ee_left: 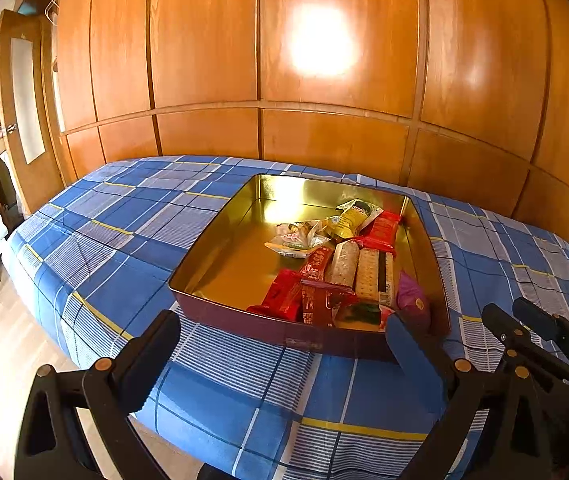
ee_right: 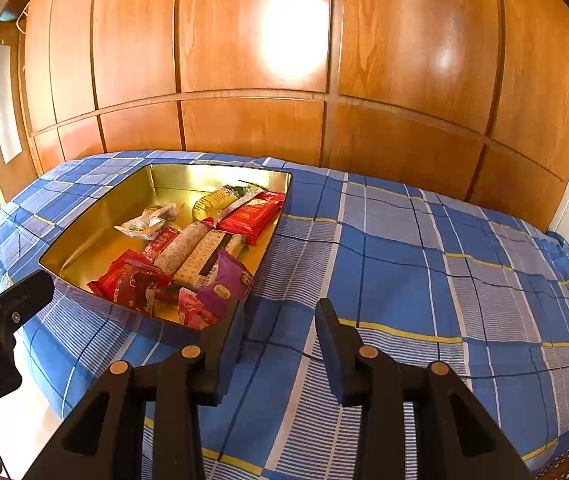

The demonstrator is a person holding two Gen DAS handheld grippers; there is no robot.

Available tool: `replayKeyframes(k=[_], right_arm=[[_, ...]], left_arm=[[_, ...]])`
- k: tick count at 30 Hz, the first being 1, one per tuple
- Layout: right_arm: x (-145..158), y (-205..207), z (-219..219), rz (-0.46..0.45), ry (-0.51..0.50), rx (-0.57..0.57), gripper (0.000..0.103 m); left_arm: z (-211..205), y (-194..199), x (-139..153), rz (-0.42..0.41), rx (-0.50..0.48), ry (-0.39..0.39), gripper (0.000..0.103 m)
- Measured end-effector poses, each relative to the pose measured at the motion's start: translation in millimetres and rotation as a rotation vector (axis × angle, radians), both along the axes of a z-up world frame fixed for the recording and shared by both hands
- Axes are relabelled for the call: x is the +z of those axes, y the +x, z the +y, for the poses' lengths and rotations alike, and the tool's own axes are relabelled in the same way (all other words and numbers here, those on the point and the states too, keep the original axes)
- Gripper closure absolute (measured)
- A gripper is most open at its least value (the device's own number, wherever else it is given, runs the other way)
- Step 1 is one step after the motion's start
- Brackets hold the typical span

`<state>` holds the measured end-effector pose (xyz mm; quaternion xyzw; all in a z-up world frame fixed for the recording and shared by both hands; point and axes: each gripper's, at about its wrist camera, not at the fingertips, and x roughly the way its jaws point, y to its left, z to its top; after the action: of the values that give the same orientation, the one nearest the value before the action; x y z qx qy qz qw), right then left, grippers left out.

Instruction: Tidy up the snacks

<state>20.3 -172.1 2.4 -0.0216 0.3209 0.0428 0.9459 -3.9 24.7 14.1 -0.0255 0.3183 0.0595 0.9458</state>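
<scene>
We found the black two-finger left gripper (ee_left: 284,354) nearest the lens, its jaws spread wide with nothing between them, just short of the near wall of the shallow square gold-lined tin box (ee_left: 220,236). The black right gripper (ee_right: 280,344) stood partly open and empty, over the blue plaid bedsheet (ee_right: 424,264) beside the box's right corner. The snacks lay inside the box, gathered toward its right side: red wrapped packets (ee_left: 284,294), a clear-wrapped cracker stack (ee_left: 368,272), a yellow packet (ee_left: 348,220), a purple pouch (ee_right: 228,280). Behind the bed stood glossy wooden wardrobe panels (ee_left: 324,60).
</scene>
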Motion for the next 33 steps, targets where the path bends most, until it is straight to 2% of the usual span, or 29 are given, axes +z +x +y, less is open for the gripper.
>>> replayKeyframes(k=[23,29,33], right_arm=[[-7.0,1.3,10.4,0.009,-0.03,0.02,0.066],[-9.3,3.4,10.3,0.016,-0.034,0.03,0.066],[-10.9,7.8,-1.9,0.021,-0.015,0.014,0.066]], left_arm=[[10.9,7.9,-5.7,0.021,-0.007,-0.036,0.0],[16.5,12.2,-0.2,0.002,-0.018,-0.076,0.0],[15.8,18.2,1.0,0.002,-0.031,-0.045,0.0]])
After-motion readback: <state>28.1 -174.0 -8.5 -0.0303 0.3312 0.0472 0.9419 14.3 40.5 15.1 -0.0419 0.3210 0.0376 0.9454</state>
